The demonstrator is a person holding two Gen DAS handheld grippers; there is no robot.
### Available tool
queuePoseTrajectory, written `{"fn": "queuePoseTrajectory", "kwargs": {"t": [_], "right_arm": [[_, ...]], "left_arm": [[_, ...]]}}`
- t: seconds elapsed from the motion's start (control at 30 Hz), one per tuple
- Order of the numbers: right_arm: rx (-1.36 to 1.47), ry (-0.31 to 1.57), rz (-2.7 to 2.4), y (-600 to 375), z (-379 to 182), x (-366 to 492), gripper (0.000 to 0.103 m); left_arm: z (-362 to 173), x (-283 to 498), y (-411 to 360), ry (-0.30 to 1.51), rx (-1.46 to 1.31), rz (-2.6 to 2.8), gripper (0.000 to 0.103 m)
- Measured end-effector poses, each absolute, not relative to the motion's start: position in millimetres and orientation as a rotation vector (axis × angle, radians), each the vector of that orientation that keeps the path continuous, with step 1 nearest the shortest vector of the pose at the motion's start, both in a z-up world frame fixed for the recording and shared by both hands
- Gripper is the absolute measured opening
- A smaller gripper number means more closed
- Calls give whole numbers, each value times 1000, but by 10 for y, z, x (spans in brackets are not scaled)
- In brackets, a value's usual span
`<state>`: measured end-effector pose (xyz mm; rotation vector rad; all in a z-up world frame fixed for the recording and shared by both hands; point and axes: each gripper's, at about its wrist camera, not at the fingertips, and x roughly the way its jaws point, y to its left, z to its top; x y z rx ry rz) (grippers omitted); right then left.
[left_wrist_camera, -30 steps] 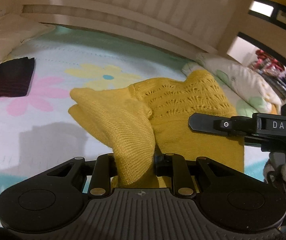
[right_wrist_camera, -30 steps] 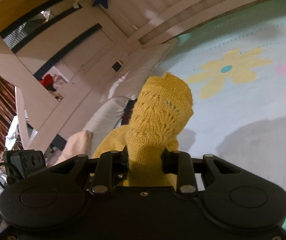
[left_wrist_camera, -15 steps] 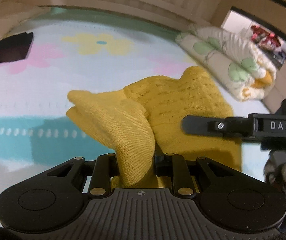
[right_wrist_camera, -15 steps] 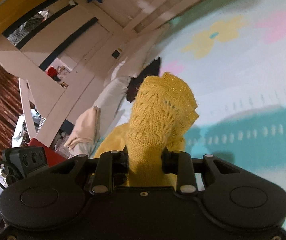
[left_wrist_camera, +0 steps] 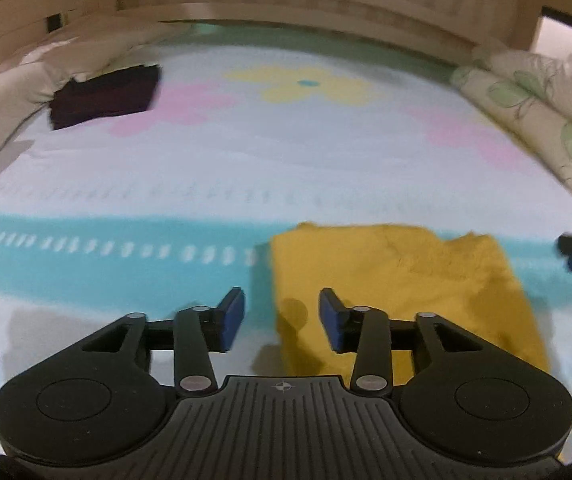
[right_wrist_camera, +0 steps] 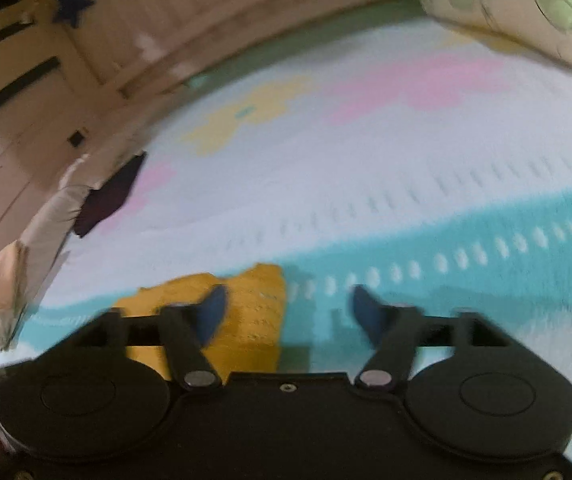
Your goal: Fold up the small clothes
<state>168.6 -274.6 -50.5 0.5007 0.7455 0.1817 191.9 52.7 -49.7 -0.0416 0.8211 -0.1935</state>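
Both claws just opened, empty, over the flat yellow knit.

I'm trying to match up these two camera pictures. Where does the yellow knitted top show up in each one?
Left wrist view: the yellow knitted top lies flat on the bedspread, lower right of centre, just beyond the open jaws.
Right wrist view: it sits low and left of centre, partly behind the left jaw.
Shared landmark: the yellow flower print on the bedspread, farther back in both.
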Motion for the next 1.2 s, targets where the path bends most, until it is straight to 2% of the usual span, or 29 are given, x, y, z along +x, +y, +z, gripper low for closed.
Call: {"fn": "queuePoseTrajectory", "kwargs": {"t": [0.03, 0.07, 0.1, 0.2, 0.23, 0.3, 0.37, 0.4, 0.73, 1.03, 1.2], "right_arm": [[478, 746, 192, -2682, -495, 1689, 83], [450, 750, 205, -2610, -496, 1720, 89], [422, 755, 217, -2546, -529, 1724, 103], [311, 782, 226, -2305, -610, 1816, 103], [272, 792, 216, -2230, -651, 1844, 103], [219, 805, 192, -2155, -739, 1925, 103], [205, 825, 157, -2133, -817, 2033, 103], [215, 838, 137, -2147, -864, 2083, 103], [311, 824, 92, -2297, -954, 2229, 103], [285, 719, 110, -2314, -496, 1652, 103], [247, 663, 142, -2179, -328, 1177, 103]], "left_arm": [[-516, 1928, 466, 824, -35, -214, 55], [-529, 1965, 385, 831, -14, -235, 61], [-575, 1937, 345, 836, 7, -247, 63], [-705, 2072, 101, 866, 86, -239, 64], [-738, 2124, 52, 863, 97, -223, 68], [-806, 2225, -14, 863, 111, -191, 80], [-880, 2345, -53, 870, 130, -163, 100], [-919, 2413, -54, 869, 130, -149, 103], [-912, 2495, 168, 904, -20, -165, 102], [-446, 1834, 333, 822, -17, -211, 102], [-387, 1373, 316, 789, -4, -222, 102]]}}
